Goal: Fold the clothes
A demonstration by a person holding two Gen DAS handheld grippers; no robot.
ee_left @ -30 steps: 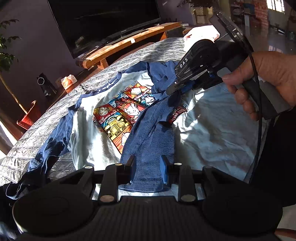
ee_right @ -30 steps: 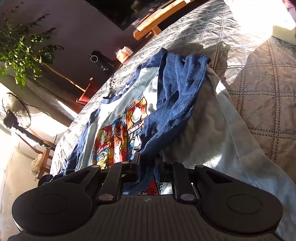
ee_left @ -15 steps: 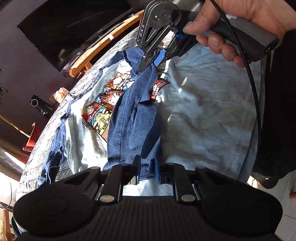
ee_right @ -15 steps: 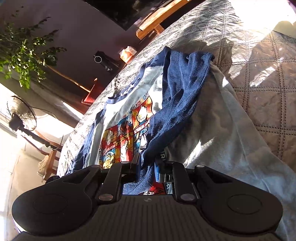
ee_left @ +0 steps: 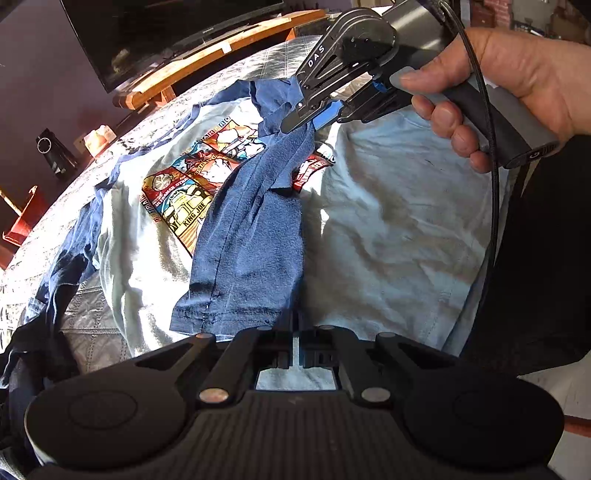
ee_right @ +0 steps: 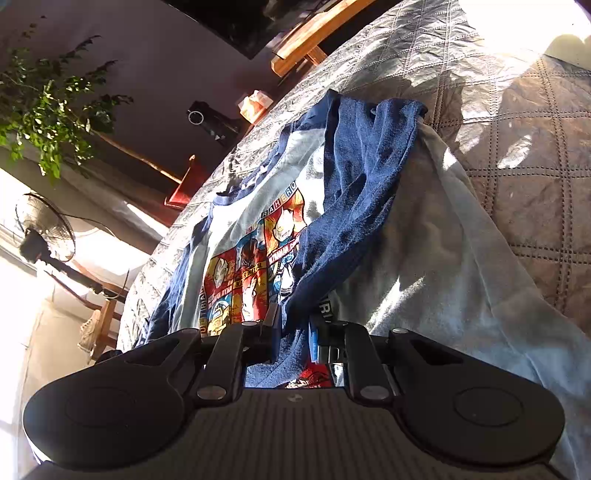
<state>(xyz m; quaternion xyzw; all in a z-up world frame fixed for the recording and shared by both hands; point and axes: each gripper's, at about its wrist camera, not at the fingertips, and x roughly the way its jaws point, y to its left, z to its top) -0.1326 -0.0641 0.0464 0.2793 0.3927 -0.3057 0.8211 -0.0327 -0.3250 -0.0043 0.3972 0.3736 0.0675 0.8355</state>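
Two grippers work over our quilted grey bedspread (ee_right: pixel 535 155). Nearest, our left gripper (ee_left: pixel 295 334) has its jaws together at the hem of the folded-in blue sleeve (ee_left: pixel 251 251). Our right gripper (ee_right: pixel 295 332) is clamped on that sleeve higher up. Pale-blue shirt (ee_left: pixel 388 229), soft knit with a comic print, lies flat on the bedspread. Beyond: wooden bench (ee_left: pixel 207 59), dark television (ee_left: pixel 166 26), leafy plant (ee_right: pixel 51 107), standing fan (ee_right: pixel 44 229).
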